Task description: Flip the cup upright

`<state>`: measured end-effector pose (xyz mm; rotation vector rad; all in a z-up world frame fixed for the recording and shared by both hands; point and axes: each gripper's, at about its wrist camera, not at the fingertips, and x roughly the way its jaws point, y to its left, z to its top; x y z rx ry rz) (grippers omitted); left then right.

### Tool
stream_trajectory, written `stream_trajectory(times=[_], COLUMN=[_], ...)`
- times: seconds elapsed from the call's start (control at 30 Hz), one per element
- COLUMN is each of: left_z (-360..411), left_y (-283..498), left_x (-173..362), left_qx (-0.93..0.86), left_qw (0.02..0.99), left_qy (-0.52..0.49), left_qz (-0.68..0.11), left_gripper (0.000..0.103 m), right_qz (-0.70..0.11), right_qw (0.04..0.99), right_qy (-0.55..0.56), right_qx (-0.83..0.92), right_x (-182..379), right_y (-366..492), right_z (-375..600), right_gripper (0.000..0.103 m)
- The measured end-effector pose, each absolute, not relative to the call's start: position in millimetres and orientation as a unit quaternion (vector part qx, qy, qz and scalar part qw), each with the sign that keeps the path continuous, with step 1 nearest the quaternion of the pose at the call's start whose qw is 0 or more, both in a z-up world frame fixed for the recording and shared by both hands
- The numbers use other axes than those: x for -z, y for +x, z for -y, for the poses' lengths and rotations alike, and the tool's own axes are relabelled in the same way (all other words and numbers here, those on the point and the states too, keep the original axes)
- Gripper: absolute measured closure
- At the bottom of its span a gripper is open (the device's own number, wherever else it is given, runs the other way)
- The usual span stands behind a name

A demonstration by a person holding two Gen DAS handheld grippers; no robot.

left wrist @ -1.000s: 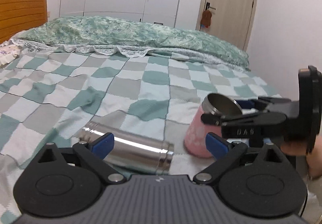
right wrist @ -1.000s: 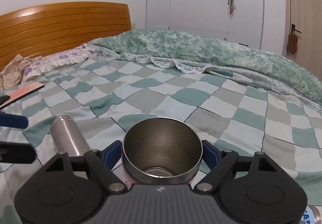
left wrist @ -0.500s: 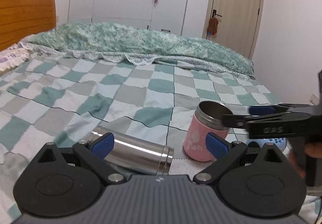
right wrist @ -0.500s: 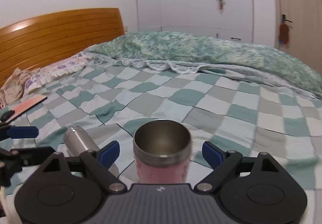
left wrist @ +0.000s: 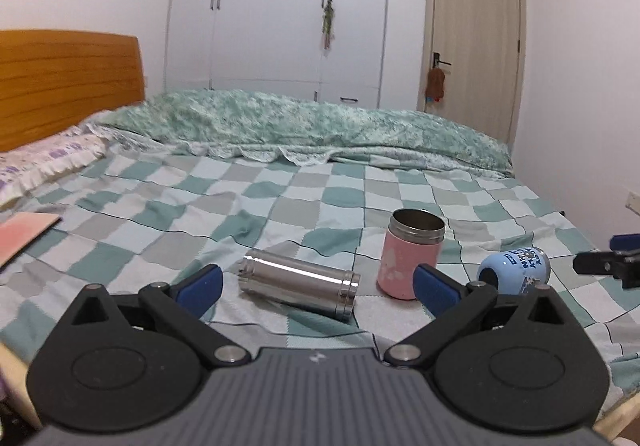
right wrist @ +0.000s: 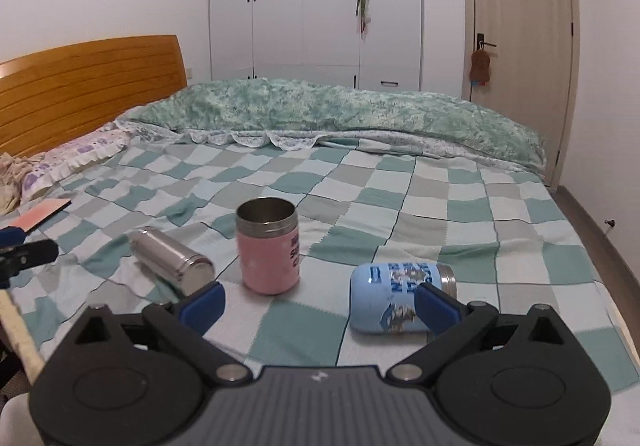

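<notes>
The pink cup with the bare steel rim (right wrist: 269, 246) stands upright on the checked teal-and-grey blanket (right wrist: 440, 205), mouth up, nothing touching it — so that flip looks done. In the left wrist view the same cup (left wrist: 412, 254) sits just beyond the right-hand blue pad, apart from it.

Two more vessels lie on their sides, either side of the pink one: the plain steel cylinder flask (right wrist: 172, 260) to its left and the light-blue printed cup (right wrist: 396, 296) to its right, near but not touching it. If the task covers all of them, approx. one of three is upright and two are left; can't tell from the task line whether it does.

Right gripper (right wrist: 318, 304) hangs low near the blanket's front edge, jaws spread wide & empty, its right pad in front of the blue cup's side. Left gripper (left wrist: 316, 282) is likewise spread wide & empty, steel flask (left wrist: 298, 284) lying crosswise just beyond its pads.

Further out: pale-green quilt (right wrist: 340, 109) bunched across the far side, wooden headboard (right wrist: 88, 77), white wardrobe (right wrist: 316, 5), beige door (right wrist: 520, 25).

Judgement — the blue cup looks the likeliest next pick for the right gripper.
</notes>
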<state>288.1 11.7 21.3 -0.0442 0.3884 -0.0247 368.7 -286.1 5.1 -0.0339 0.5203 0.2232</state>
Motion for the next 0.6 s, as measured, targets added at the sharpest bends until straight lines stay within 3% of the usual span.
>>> stream_trajectory(times=[0.6], left_z=[-19], left_y=[90], left_x=[-31], left_qx=[-0.002], left_qw=[0.994], left_qy=[-0.021], left_qz=[-0.106], left_gripper=[0.0], right_qz=[-0.161], right_qw=[0.97], right_qy=[-0.074], right_qx=[-0.164], right_x=[-11], right_y=[153], right_z=[236], right_gripper=[0.0])
